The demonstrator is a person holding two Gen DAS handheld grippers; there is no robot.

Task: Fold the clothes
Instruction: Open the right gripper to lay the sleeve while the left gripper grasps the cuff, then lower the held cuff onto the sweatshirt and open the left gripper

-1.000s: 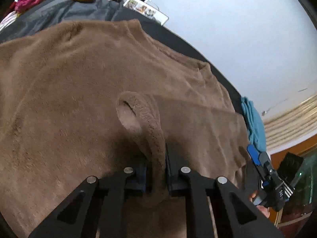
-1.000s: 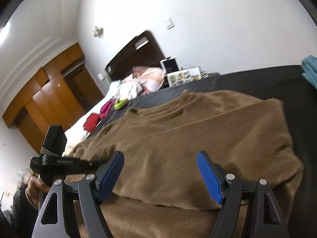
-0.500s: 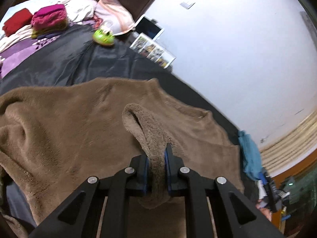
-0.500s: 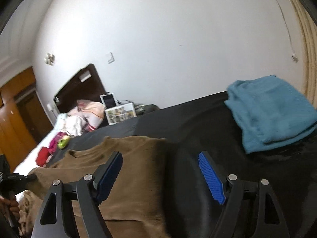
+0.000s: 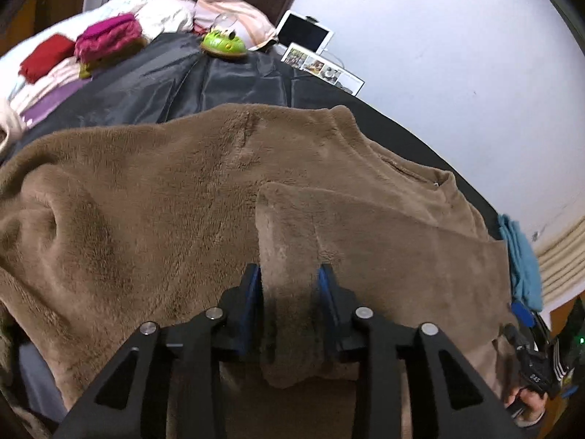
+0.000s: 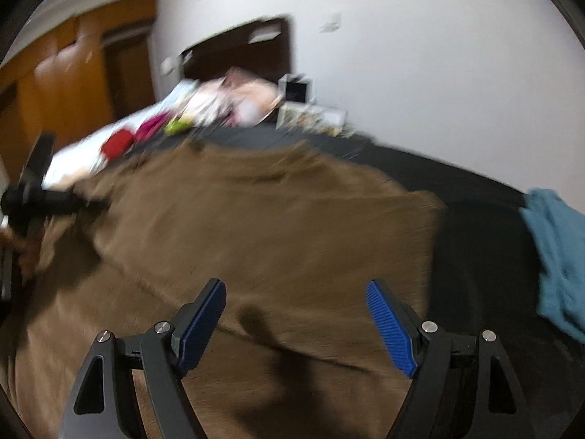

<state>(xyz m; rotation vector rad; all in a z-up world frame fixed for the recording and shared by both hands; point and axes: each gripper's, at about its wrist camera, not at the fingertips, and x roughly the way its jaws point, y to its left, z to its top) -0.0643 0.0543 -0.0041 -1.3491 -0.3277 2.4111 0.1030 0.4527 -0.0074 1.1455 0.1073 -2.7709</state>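
Note:
A fluffy brown sweater (image 5: 146,201) lies spread on the dark bed cover (image 5: 201,84). One sleeve (image 5: 289,226) is folded across its body and its cuff end lies flat between the jaws of my left gripper (image 5: 290,274). Those jaws are opening, and the fleece still fills the gap between the blue pads. My right gripper (image 6: 296,296) hangs open over the sweater (image 6: 274,226) near its right side, with nothing between its fingers. That view is blurred. The left gripper (image 6: 91,203) also shows at its left edge, held by a hand.
A folded teal cloth (image 6: 559,256) lies on the cover to the right of the sweater. At the bed's head are piles of red and magenta clothes (image 5: 109,36), a green toy (image 5: 223,42) and a tablet (image 5: 307,34). A wooden wardrobe (image 6: 73,73) stands behind.
The left jaws have parted; the sleeve cuff, pinched into a narrow upright ridge before, now lies wide and flat on the sweater. The right view swung to the teal cloth and back over the sweater.

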